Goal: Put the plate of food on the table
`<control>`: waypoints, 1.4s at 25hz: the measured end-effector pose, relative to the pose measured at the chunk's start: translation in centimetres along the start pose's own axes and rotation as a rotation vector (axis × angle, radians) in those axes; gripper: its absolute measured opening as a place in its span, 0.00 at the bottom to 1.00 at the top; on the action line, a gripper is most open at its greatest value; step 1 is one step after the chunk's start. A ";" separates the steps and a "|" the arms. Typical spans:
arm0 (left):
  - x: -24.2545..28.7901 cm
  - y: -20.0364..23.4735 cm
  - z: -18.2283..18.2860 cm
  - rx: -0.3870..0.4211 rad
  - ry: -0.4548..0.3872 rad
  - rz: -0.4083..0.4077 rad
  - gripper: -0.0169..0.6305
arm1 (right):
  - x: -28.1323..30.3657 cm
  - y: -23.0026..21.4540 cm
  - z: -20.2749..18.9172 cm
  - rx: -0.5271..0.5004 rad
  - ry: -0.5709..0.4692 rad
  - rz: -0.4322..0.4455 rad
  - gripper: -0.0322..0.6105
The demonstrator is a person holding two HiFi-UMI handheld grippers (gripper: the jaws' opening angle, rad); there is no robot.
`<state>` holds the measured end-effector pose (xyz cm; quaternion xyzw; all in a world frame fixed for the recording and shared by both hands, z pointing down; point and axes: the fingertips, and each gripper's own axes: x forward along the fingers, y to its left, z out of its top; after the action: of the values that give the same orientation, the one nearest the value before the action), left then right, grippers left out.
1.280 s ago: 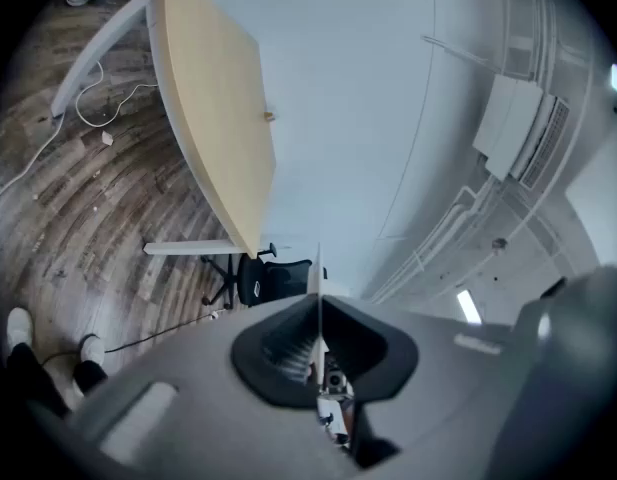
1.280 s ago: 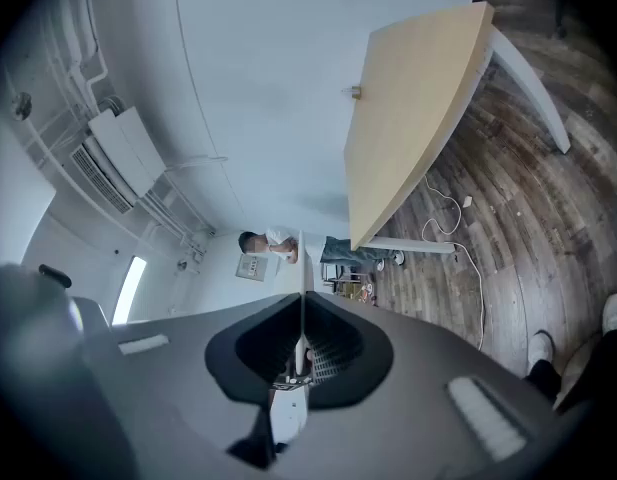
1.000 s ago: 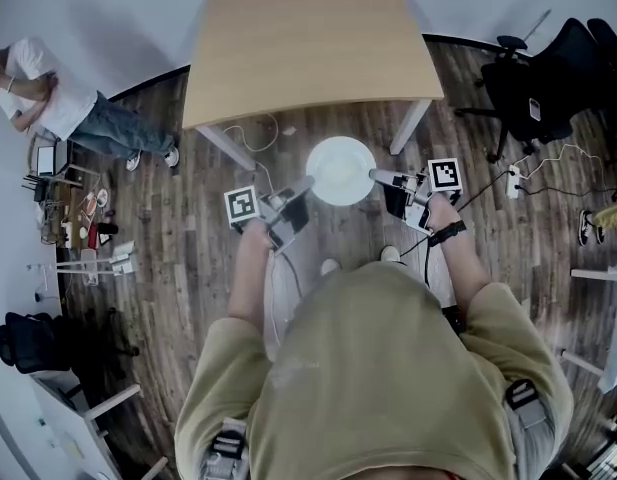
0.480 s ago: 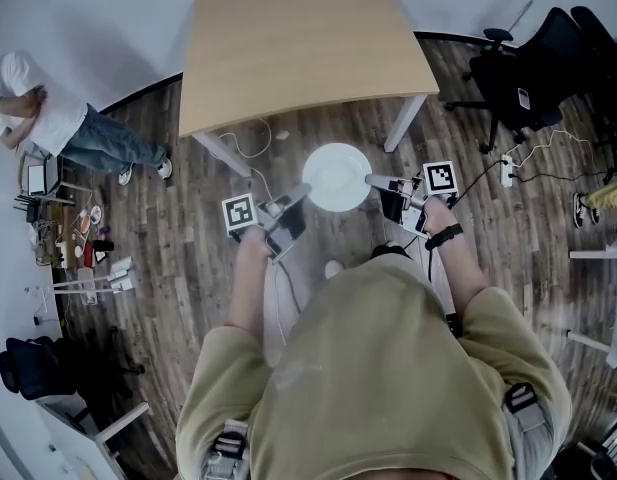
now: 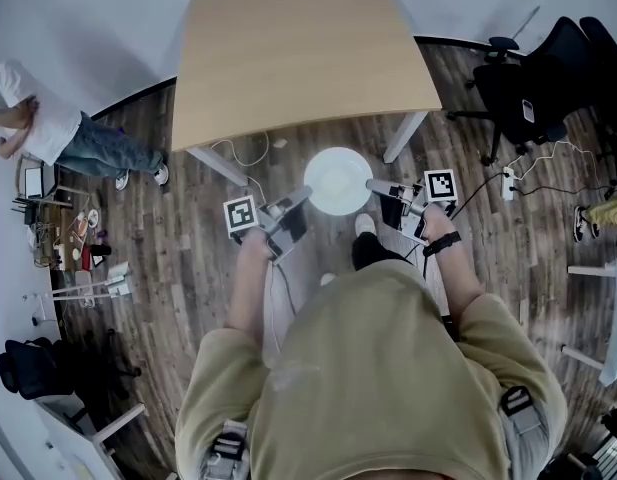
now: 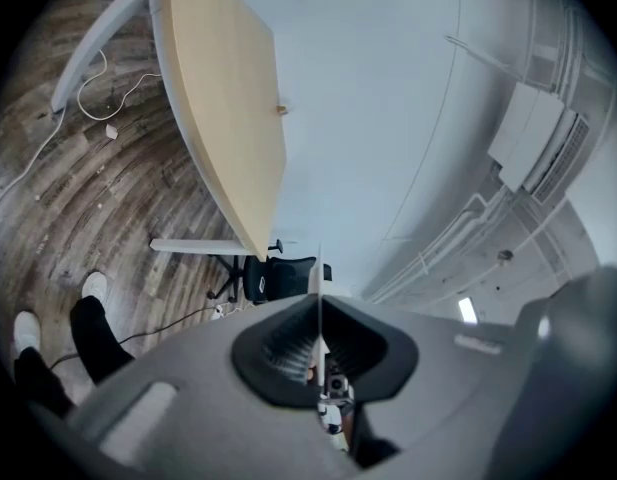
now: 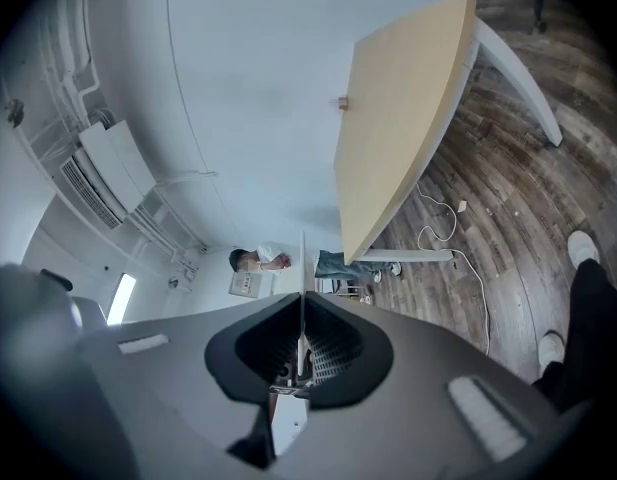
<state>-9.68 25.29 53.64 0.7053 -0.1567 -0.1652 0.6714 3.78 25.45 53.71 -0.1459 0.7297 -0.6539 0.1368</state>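
A round white plate [image 5: 338,180] hangs level above the wooden floor, just short of the near edge of the light wood table [image 5: 298,58]. Whether food lies on it cannot be told. My left gripper [image 5: 304,197] is shut on its left rim and my right gripper [image 5: 372,183] is shut on its right rim. In the left gripper view the plate [image 6: 317,293] shows edge-on as a thin white line pinched in the left gripper [image 6: 317,356]. The right gripper view shows the same thin plate edge [image 7: 303,283] in the right gripper [image 7: 302,356]. The table top [image 6: 223,98] [image 7: 398,118] is bare.
White table legs [image 5: 403,136] stand at the near corners, with a white cable [image 5: 243,153] on the floor under the table. A black office chair [image 5: 533,88] and a power strip [image 5: 508,183] lie to the right. A person [image 5: 48,128] is at the far left.
The person has stepped forward, one foot now under the plate. The table's near edge has come closer to the plate. Both grippers keep their hold.
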 end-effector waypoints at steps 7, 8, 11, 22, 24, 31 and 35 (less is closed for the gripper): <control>7.4 -0.9 6.6 0.030 -0.086 0.014 0.04 | 0.6 -0.8 10.8 -0.021 0.035 0.033 0.07; 8.7 -1.0 7.6 0.030 -0.092 0.019 0.04 | 0.5 -0.9 12.6 -0.019 0.035 0.036 0.07; 11.5 -0.6 10.0 0.045 -0.108 0.041 0.04 | 0.6 -1.1 16.5 -0.012 0.046 0.056 0.07; 13.0 2.8 11.6 0.014 -0.197 0.121 0.04 | 1.3 -5.0 19.3 0.009 0.107 -0.008 0.07; 12.8 3.3 13.0 0.020 -0.193 0.130 0.04 | 2.5 -5.4 20.0 0.013 0.104 -0.015 0.07; 12.0 5.0 22.7 -0.010 -0.163 0.122 0.04 | 10.3 -7.0 25.3 0.015 0.085 -0.072 0.07; 11.4 5.7 27.6 -0.021 -0.140 0.118 0.04 | 14.3 -7.7 27.8 0.011 0.066 -0.104 0.06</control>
<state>-11.76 -4.75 57.83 0.6744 -0.2429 -0.1760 0.6747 1.75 -6.40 58.22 -0.1614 0.7216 -0.6685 0.0794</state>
